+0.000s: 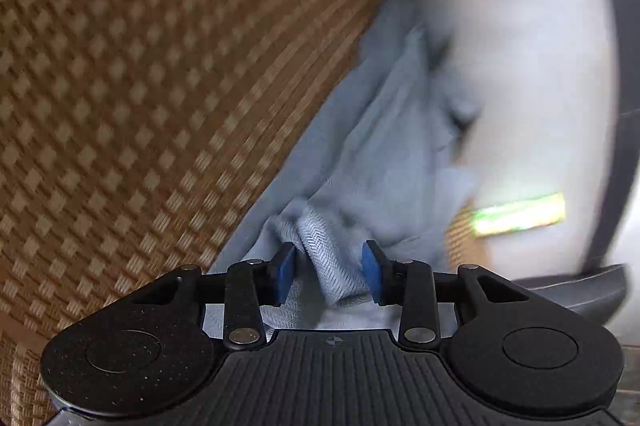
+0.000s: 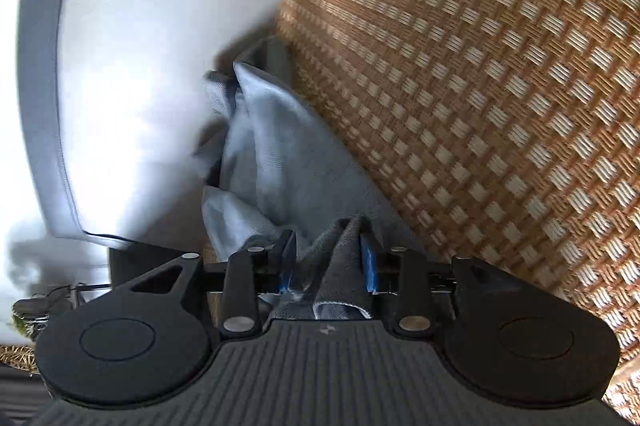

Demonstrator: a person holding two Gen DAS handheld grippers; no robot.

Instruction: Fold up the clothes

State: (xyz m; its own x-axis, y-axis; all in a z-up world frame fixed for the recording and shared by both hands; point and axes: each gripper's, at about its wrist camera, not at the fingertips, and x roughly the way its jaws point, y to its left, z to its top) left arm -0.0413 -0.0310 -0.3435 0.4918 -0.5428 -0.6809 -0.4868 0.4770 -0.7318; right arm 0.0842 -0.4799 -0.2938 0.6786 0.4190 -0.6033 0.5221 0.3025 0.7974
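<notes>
Blue-grey cloth (image 1: 360, 154) runs straight ahead from both part-open grippers, left gripper (image 1: 330, 272) and right gripper (image 2: 329, 260), bunched between unclamped pads.

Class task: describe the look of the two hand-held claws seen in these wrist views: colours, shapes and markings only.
The left claw and right claw look alike: a black ribbed body with a small round emblem, two large round black lobes with circular caps at the sides, black linkage bars with silver rivets, and blue pads on the fingertips. No cables, hands or sleeves show.

Woven mat (image 1: 140, 86) bare and passable, bunched grey cloth (image 1: 360, 154) along its edge, pale cushion (image 1: 520, 46) beyond
</notes>
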